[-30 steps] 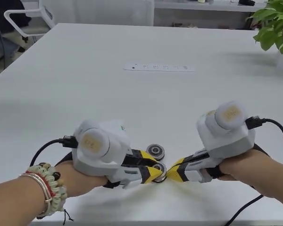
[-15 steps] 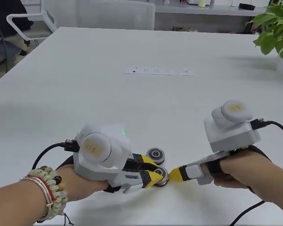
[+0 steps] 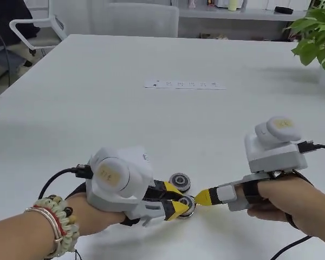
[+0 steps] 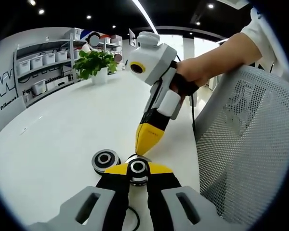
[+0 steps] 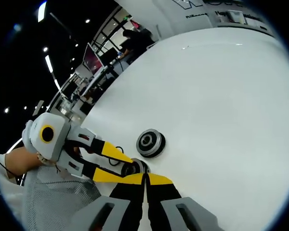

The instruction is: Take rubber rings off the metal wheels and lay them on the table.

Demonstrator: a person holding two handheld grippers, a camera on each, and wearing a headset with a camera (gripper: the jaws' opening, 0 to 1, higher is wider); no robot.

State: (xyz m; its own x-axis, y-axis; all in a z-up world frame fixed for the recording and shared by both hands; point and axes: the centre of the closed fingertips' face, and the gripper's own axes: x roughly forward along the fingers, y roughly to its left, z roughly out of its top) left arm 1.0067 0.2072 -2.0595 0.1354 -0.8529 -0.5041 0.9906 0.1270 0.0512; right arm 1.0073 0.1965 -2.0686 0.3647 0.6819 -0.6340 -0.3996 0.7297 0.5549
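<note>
Left gripper (image 3: 177, 199) sits close to the person, at the near edge of the table (image 3: 151, 119). Its two yellow jaws are squeezed on the near wheel (image 4: 138, 169), one jaw on each side. I think it holds the wheel like this so the wheel cannot roll or slide when the rubber is pulled.

Right gripper (image 3: 201, 197) comes in from the right, and its tip meets the edge of the near wheel. Its jaws are pressed tight together into one thin point. A thin point can get at the rubber at the rim. I cannot tell if a bit of rubber is caught in the tip. The two grippers point at each other, so one can hold while the other pulls.

Just past them, a little to the left, the second wheel (image 4: 106, 160) lies flat on the table. No gripper touches it. Its dark rubber ring (image 4: 95, 161) looks to be on, so that one is left to do. I see no loose ring lying on the table, so the job looks to be near its start.

Far off in the middle of the table is a flat white strip (image 3: 184, 84). A green plant (image 3: 317, 32) is at the far right, and a chair (image 3: 124, 19) stands at the far side.
</note>
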